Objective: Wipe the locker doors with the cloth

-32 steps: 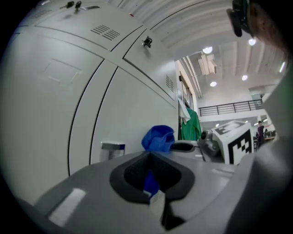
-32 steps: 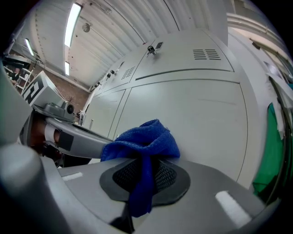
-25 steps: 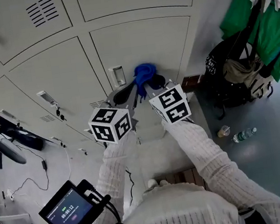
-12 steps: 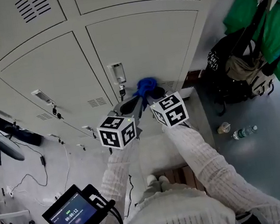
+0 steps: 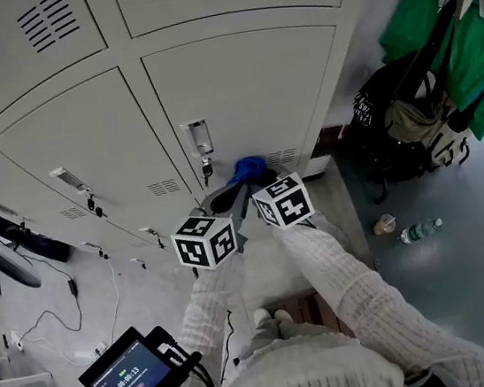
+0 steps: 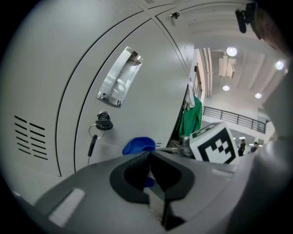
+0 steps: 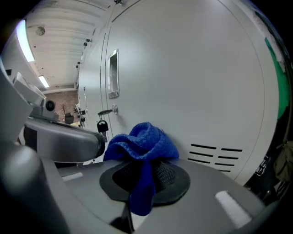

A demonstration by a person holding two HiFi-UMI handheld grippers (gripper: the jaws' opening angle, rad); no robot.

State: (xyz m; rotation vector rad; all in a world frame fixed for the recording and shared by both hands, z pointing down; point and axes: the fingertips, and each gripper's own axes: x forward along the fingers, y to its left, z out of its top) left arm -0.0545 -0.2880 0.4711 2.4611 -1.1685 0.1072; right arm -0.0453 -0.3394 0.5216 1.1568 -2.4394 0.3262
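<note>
Blue cloth sits bunched in the right gripper, jaws clamped on it, low on a locker door by its vents — contact unclear. The left gripper is closed, empty (idle). Other doors likely remain.

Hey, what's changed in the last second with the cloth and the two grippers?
The right gripper has carried the blue cloth down the locker door, from beside the handle to near the vent slots; the left gripper dropped alongside it. Unchanged: right jaws clamped on the cloth, left jaws together and empty, key in the lock.
</note>
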